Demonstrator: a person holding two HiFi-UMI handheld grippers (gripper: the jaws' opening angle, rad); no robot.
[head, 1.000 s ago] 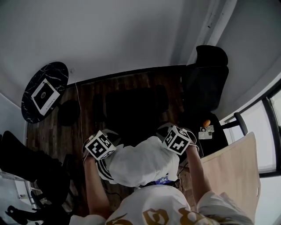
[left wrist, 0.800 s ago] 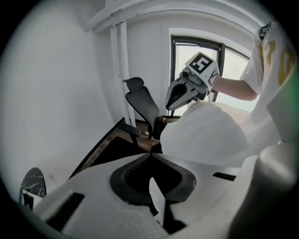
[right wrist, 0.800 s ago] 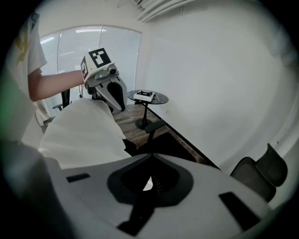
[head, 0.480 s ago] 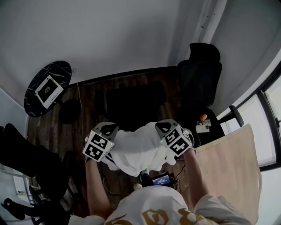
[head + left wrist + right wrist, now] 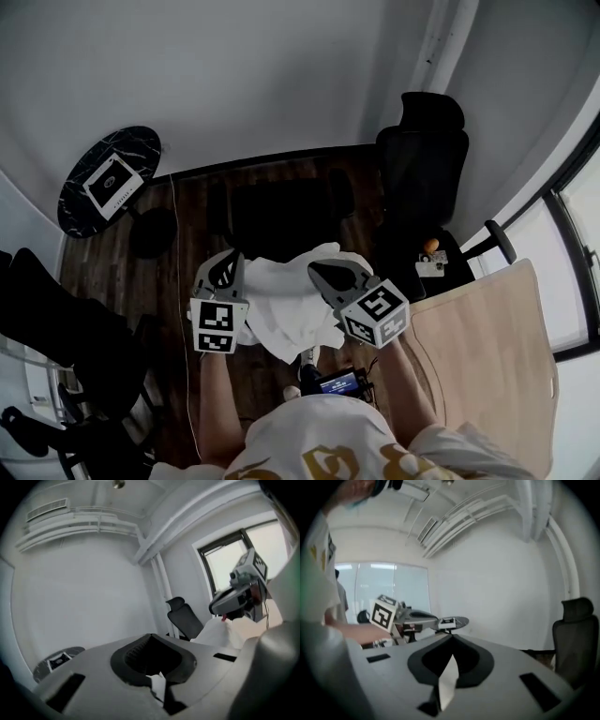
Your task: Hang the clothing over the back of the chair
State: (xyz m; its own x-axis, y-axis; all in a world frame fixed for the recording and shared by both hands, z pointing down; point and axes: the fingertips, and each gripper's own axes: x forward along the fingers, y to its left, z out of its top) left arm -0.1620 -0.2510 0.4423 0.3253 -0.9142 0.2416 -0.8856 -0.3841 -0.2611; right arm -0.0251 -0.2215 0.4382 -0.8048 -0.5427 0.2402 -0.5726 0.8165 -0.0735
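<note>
Head view: the clothing is bunched up between the grippers, so I can't tell what kind it is, and its near edge runs behind the right gripper. In the left gripper view only a sliver of it shows in the left gripper. The print on the card on the round table is too small to read. No idea what the orange thing by the chair is. The black shape is cut off by the left edge.
</note>
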